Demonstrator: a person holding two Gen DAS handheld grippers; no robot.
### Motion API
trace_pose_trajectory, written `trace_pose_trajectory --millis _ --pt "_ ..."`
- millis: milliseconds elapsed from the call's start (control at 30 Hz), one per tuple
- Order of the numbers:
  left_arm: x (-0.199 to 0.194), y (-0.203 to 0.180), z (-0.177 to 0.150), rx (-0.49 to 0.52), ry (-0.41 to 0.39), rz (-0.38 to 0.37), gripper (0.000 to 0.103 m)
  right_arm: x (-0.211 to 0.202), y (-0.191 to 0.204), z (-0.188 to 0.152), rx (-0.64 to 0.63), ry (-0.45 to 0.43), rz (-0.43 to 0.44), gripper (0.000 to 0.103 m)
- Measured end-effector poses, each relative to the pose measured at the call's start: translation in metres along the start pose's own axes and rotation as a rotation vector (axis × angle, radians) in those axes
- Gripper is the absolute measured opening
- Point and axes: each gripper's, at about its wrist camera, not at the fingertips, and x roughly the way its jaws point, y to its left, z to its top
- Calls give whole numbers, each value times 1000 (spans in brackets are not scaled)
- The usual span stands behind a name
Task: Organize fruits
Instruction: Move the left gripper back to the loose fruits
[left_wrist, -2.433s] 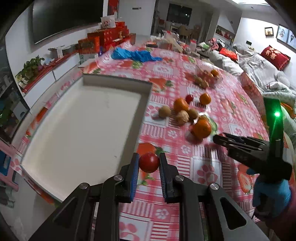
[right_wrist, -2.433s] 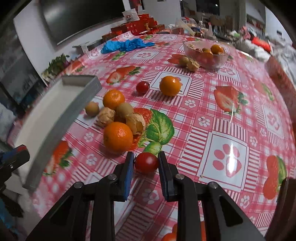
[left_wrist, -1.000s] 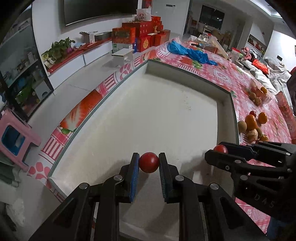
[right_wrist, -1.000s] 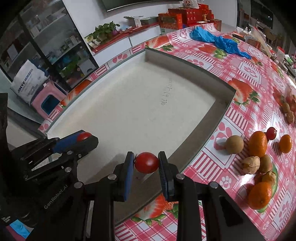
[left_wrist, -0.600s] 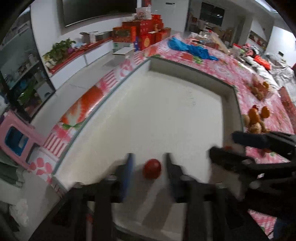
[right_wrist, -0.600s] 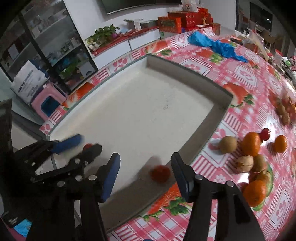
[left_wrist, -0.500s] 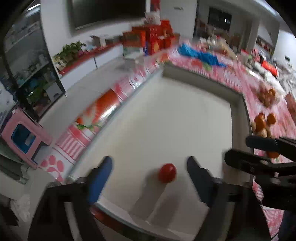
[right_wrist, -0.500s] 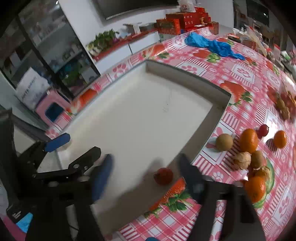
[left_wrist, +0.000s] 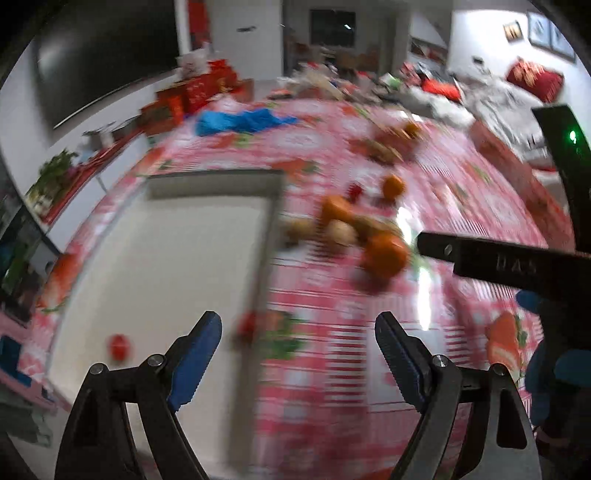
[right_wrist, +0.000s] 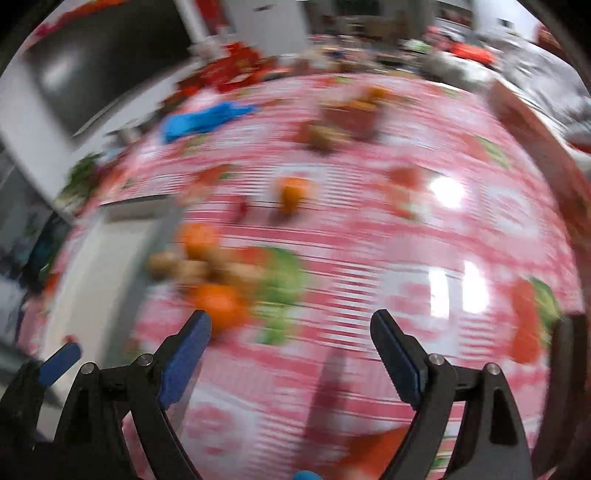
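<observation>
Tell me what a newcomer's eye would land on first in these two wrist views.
First, the red-and-white patterned tablecloth filling both views, with a blurred cluster of oranges and brown fruits at its middle. Next, the pale shallow tray to the left, one small red tomato lying near its close corner. Both the left gripper and right gripper stand open, empty.

Red-and-white checked tablecloth (left_wrist: 332, 325), orange oranges (left_wrist: 384, 254), red tomato (left_wrist: 119, 347), white tray (left_wrist: 166, 258)

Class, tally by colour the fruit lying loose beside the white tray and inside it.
Orange fruits, on the tablecloth: 3
Small red fruit, on the tablecloth: 1
Red tomato, in the tray: 1 (a red smear by its right wall is unclear)
Brown fruits: too blurred to count
Total countable: 5
</observation>
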Motion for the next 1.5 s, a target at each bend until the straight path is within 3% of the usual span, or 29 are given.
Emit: trace_pose_trajectory --millis 100,167,233,400,467,500,1500 --pt "19 -31 -4 46 8 22 86 9 -33 -11 40 6 -85 90" --pt "31 -42 -5 62 15 59 86 7 -43 -14 22 -46 -150 93" --pt "41 -47 -6 62 19 78 86 12 -51 -14 39 -50 -147 102" --pt "48 -46 0 24 -10 71 86 15 -45 -18 -2 -71 -222 103" --pt "51 -46 1 13 -21 66 92 13 -46 -21 -2 -73 -210 103" --pt "53 -45 1 2 -14 76 103 13 -48 -22 -1 -74 -209 103" --pt "56 -45 1 2 -3 67 103 14 -48 -22 -3 -72 -210 103"
